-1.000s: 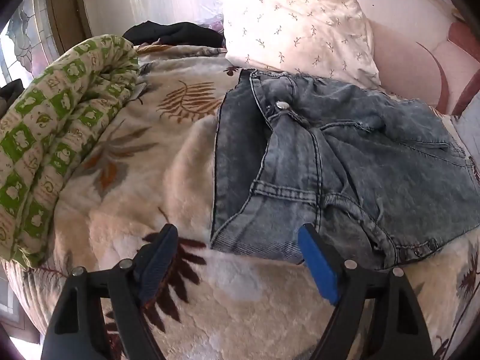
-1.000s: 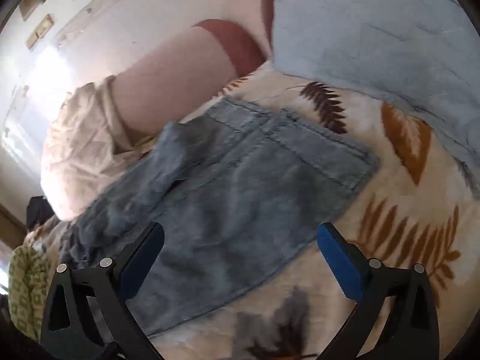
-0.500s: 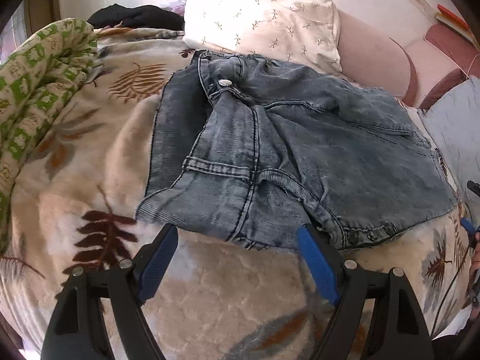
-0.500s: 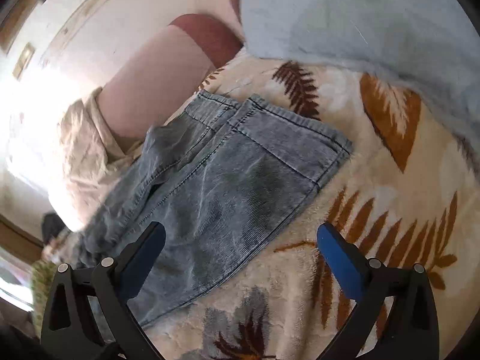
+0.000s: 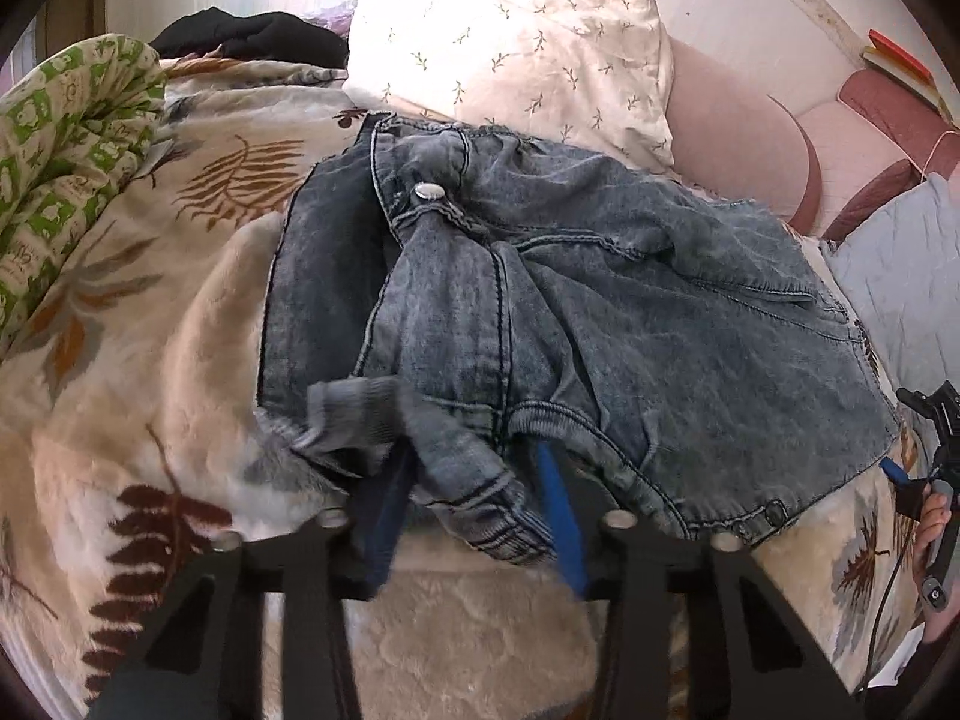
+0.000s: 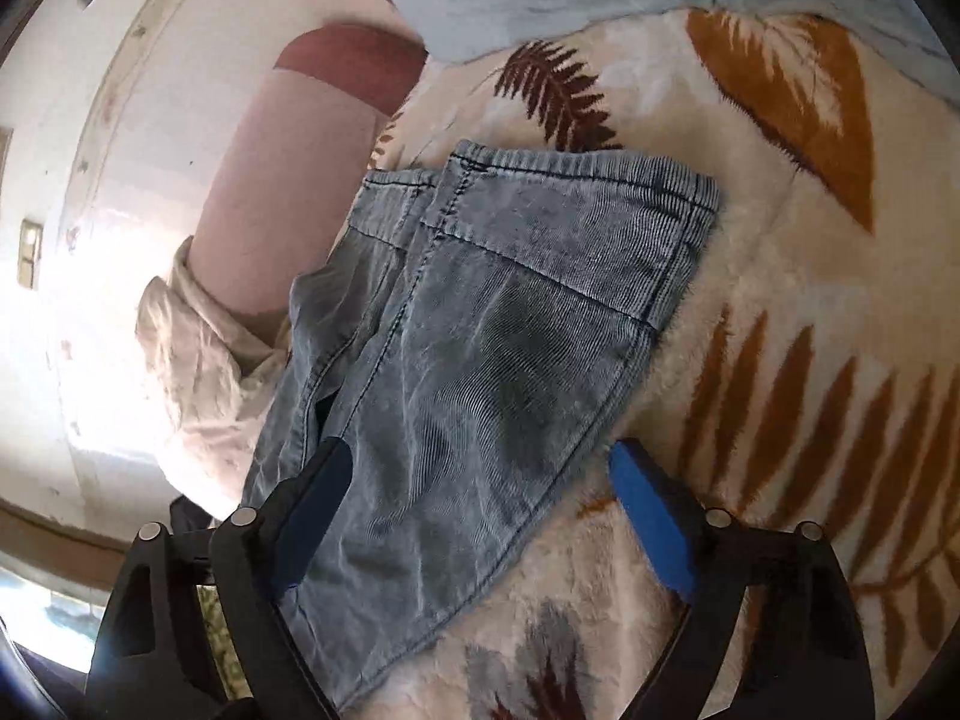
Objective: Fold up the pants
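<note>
Two tools are working over a bed whose leaf-print blanket [image 5: 150, 324] is covering most of both views. Denim pants [image 5: 600, 312] are lying folded on that blanket, waistband button [image 5: 429, 191] facing up, a white sprig-print pillow [image 5: 510, 42] sitting just behind them. A green checked quilt [image 5: 54, 168] is bunching at the left edge. Left tool [image 5: 474, 498] is reaching into the near hem, blue pads closing around a bunched cuff fold, fabric lifting between them. Right tool [image 6: 480, 504] is hovering low with jaws spread wide, one pad lying over the pants [image 6: 480, 360], the other over bare blanket, gripping nothing.
</note>
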A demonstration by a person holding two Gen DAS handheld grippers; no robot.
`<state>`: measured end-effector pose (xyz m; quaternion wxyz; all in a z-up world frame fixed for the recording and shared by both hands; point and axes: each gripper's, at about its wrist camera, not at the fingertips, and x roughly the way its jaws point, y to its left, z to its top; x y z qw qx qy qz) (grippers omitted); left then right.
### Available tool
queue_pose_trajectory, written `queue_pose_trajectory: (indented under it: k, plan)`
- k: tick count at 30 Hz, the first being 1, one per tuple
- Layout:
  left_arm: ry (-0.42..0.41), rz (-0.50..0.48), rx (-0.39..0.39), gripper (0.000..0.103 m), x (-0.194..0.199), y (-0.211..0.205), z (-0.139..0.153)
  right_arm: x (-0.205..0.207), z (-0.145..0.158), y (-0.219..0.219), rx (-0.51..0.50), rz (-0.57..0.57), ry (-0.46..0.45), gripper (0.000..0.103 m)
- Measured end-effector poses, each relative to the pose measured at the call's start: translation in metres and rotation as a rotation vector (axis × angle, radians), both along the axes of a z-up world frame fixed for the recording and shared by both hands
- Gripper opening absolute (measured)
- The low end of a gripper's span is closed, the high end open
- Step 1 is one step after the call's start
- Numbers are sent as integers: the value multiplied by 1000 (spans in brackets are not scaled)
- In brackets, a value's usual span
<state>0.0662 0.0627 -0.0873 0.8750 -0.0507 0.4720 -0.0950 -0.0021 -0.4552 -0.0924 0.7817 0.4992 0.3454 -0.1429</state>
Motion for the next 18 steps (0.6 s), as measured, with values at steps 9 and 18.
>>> queue_pose_trajectory:
  k: [9, 18]
  plan:
    - [-31, -41, 4, 25, 2, -8, 3, 3, -13, -8, -81, -47, 60, 16]
    - [-68, -26, -27, 22, -11, 2, 16, -2, 2, 1, -91, -41, 54, 11]
